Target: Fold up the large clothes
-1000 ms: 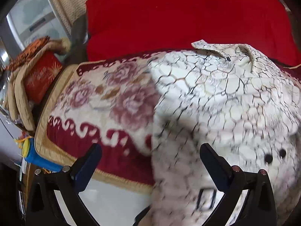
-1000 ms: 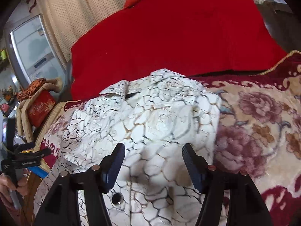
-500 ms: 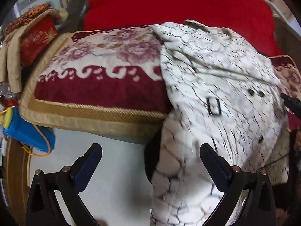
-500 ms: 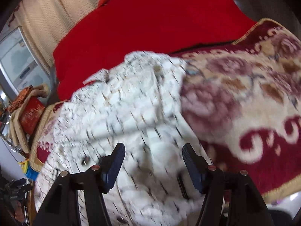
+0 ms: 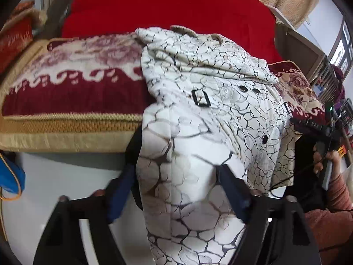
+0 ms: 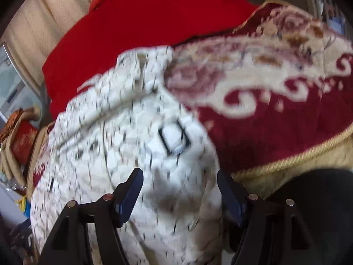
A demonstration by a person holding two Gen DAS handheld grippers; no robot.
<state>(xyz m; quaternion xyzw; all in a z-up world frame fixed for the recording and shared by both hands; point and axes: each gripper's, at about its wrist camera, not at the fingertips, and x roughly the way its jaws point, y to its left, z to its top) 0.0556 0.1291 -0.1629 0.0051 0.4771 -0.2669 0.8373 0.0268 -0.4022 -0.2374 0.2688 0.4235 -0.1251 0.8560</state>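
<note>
- Lying over the front edge of the flowered blanket [image 5: 72,84], the white coat [image 5: 198,101] with black crack lines is being shown in both views; its lower part is hanging down off the edge, toward the cameras.
- At the far left of the left wrist view, a blue thing [image 5: 11,176] with a yellow cord is being seen beside the pale floor [image 5: 55,176].
- The left gripper [image 5: 176,190] is being closed around the hanging part of the coat. The cloth is being held between its two blue fingers [image 5: 120,194], and it looks as if both are touching the cloth, but a firm squeeze cannot be told.
- Behind the coat, a bright red cover [image 5: 167,6] is being seen at the back of the bed.
- On the coat, a black buckle [image 5: 200,98] and some dark round buttons [image 5: 249,89] are being shown.
- At the right of the left wrist view, a person's hand [image 5: 324,161] in a pink sleeve [image 5: 331,220] is being seen gripping a dark handle.
- In the right wrist view, which is blurred, the right gripper [image 6: 178,196] is being opened. The coat is lying between its fingers, and a clear gap is being left beside the left finger [image 6: 129,196].
- To the right of the coat there, the blanket's gold rope trim [image 6: 293,161] is being seen.
</note>
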